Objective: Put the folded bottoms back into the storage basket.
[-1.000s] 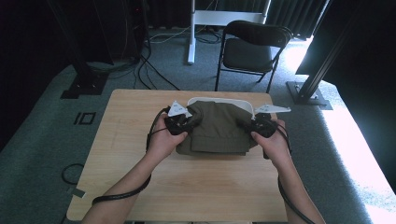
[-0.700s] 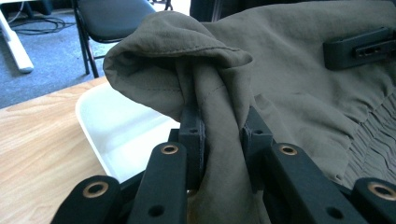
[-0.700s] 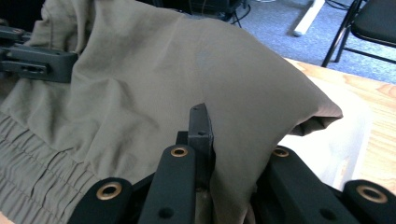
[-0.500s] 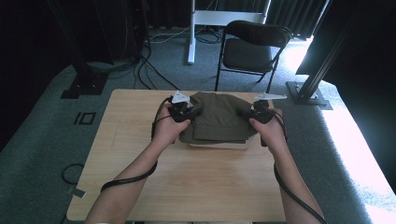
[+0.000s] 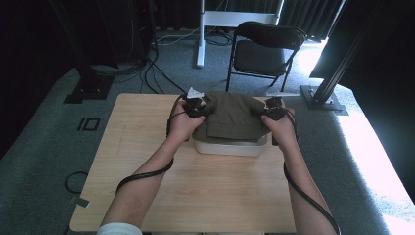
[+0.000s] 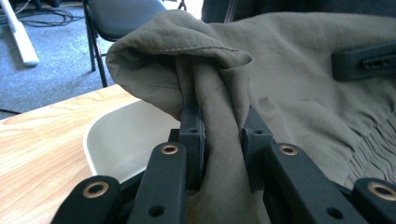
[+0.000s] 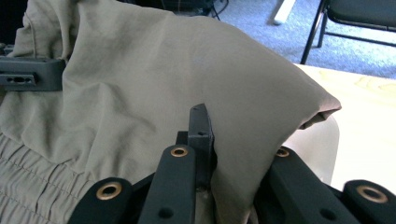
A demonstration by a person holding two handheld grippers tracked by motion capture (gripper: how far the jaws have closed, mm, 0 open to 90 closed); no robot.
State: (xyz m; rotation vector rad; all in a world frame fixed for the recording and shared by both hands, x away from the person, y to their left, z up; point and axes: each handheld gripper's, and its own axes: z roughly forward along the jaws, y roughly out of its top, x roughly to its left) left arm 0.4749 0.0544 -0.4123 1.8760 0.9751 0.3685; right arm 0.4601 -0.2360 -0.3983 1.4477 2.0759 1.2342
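Both forearms stretch toward 12 o'clock, left gripper (image 5: 199,106) at 11 and right gripper (image 5: 270,108) at 1, each with jaws pinched tight on the olive cloth (image 5: 230,115).

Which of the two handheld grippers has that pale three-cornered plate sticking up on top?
The left gripper, at the garment's left edge in the high view. A pale plate stands on top of it; the right gripper shows plain black there.

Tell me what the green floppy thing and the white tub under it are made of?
The olive-green folded garment looks like thin matte woven cloth: stitched seams, soft wrinkles, gathered elastic pleats. The white tub looks like smooth, slightly glossy plastic, though glazed ceramic cannot be ruled out.
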